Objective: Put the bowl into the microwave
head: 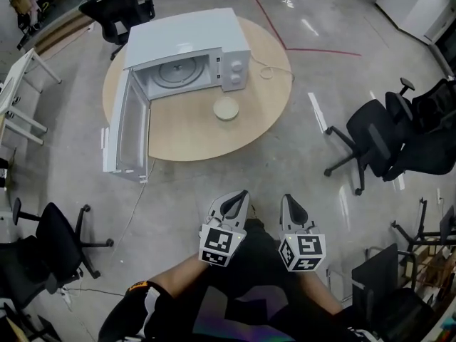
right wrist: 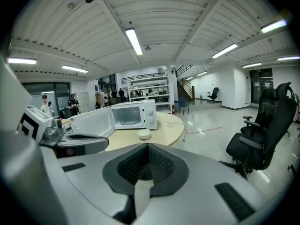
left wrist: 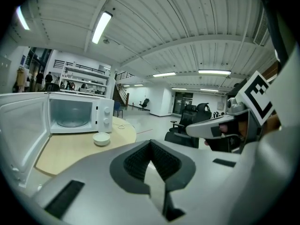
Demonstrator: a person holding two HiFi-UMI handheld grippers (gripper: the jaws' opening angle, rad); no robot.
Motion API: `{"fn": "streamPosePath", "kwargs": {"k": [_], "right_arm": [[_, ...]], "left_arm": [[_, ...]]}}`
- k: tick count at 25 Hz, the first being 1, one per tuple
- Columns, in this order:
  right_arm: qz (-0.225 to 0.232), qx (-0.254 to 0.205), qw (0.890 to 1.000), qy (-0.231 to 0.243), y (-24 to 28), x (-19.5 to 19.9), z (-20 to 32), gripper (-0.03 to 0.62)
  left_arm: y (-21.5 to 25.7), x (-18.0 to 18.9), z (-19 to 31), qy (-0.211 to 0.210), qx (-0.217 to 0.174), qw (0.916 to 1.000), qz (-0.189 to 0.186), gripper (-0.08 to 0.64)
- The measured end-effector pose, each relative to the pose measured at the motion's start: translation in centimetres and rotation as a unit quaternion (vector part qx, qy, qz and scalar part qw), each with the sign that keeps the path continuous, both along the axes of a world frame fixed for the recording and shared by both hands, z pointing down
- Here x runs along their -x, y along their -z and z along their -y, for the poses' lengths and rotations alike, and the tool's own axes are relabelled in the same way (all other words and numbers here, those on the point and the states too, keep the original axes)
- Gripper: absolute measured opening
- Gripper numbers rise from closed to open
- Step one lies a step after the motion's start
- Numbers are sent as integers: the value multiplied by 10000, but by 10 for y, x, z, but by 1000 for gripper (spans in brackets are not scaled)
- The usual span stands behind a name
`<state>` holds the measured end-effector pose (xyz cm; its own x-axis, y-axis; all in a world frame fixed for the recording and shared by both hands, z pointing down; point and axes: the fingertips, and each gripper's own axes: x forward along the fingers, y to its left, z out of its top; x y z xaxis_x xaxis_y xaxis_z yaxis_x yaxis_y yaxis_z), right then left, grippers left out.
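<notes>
A small white bowl sits on the round wooden table, just in front of the white microwave. The microwave's door hangs wide open to the left, and the glass turntable inside is bare. My left gripper and right gripper are held side by side close to my body, well short of the table, both shut and empty. The left gripper view shows the bowl and microwave far beyond its shut jaws. The right gripper view shows the bowl beyond its jaws.
Black office chairs stand to the right, lower left and behind the table. A thin cable lies on the table right of the microwave. A white desk frame is at the far left. Grey floor separates me from the table.
</notes>
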<state>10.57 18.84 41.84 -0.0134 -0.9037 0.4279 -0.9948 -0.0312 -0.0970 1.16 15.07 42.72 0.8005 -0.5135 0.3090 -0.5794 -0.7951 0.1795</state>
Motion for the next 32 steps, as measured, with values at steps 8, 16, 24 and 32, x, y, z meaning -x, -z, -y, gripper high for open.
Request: {"fn": "streamPosePath", "kwargs": {"k": [8, 16, 24, 32], "right_arm": [[57, 49, 9990, 440, -2, -4, 43, 15], [204, -5, 9976, 667, -1, -14, 71, 15], [379, -202, 9943, 976, 10, -15, 98, 15], [499, -317, 9894, 1325, 14, -18, 125, 15]], "left_arm": [[1, -6, 33, 378, 46, 9993, 23, 46], [5, -9, 55, 731, -23, 9973, 116, 46], [21, -6, 75, 1131, -191, 9932, 207, 46], [28, -7, 96, 1498, -338, 9875, 346, 46]]}}
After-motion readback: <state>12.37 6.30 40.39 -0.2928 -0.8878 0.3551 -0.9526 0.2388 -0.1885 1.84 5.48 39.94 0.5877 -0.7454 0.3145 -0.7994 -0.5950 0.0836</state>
